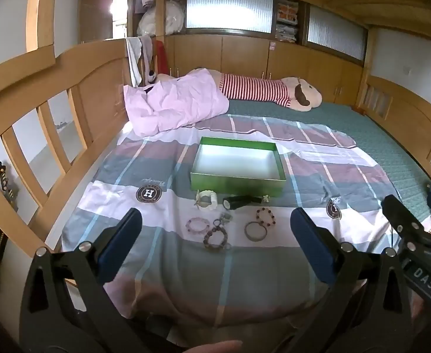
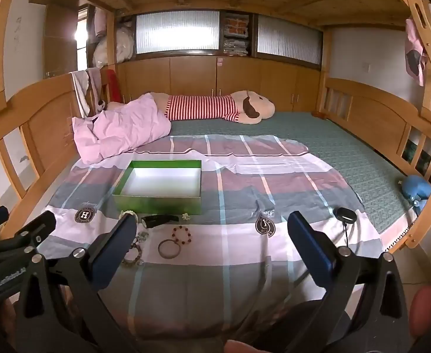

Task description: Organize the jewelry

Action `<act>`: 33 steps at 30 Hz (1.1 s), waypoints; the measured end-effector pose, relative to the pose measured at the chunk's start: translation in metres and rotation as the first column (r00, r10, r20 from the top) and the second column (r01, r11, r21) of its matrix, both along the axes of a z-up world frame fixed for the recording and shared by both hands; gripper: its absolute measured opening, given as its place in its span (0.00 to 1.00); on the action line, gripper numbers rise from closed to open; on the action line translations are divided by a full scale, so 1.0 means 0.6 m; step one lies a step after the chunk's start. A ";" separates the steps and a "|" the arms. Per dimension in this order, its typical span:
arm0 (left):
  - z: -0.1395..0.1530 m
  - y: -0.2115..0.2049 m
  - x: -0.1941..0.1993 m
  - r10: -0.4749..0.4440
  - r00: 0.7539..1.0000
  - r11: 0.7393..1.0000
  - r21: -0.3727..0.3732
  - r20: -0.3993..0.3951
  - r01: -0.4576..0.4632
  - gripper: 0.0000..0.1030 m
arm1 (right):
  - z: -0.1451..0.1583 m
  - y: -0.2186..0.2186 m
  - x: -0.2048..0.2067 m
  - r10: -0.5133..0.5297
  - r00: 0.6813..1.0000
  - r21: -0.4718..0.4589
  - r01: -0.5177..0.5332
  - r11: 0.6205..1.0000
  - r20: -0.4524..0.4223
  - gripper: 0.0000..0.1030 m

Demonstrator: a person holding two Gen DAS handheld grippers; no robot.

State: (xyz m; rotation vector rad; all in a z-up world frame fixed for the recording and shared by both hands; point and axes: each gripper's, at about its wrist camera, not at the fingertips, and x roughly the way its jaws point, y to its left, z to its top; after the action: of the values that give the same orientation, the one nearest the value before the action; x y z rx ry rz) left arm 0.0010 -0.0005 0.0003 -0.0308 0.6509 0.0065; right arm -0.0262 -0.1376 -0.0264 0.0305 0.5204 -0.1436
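An open green box (image 1: 237,181) with a white inside lies on the striped sheet; it also shows in the right wrist view (image 2: 156,203). In front of it lie a white bracelet (image 1: 206,199), a black watch (image 1: 240,201), a pink bead bracelet (image 1: 197,224), a dark bead bracelet (image 1: 215,236), a red bead bracelet (image 1: 264,216) and a metal bangle (image 1: 255,231). The bangle (image 2: 169,249) and red bead bracelet (image 2: 181,235) show in the right wrist view too. My left gripper (image 1: 215,223) is open and empty, short of the jewelry. My right gripper (image 2: 212,229) is open and empty, to the right of it.
A pink quilt (image 1: 174,103) and a long striped plush toy (image 1: 268,91) lie at the far end of the bed. Wooden rails (image 1: 38,123) run along both sides. A small black device (image 2: 344,215) with a cord lies on the sheet at right. A blue plush (image 2: 417,189) sits by the right rail.
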 end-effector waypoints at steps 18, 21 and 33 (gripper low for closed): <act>0.013 -0.009 -0.008 -0.002 1.000 1.000 0.016 0.024 0.002 0.97 | 0.002 0.002 0.003 -0.001 1.000 -0.018 0.001 1.000 0.001 0.98; 0.014 -0.010 -0.009 -0.004 1.000 1.000 0.014 0.024 0.004 0.97 | 0.003 0.004 0.002 -0.001 1.000 -0.020 0.001 1.000 0.001 0.98; 0.010 -0.010 -0.010 -0.003 1.000 1.000 0.017 0.024 0.003 0.97 | -0.001 0.005 0.005 0.001 1.000 -0.021 -0.001 1.000 -0.001 0.98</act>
State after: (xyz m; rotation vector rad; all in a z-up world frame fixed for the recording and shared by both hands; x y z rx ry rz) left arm -0.0052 -0.0066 0.0064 -0.0140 0.6272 0.0088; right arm -0.0234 -0.1347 -0.0271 0.0098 0.5200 -0.1485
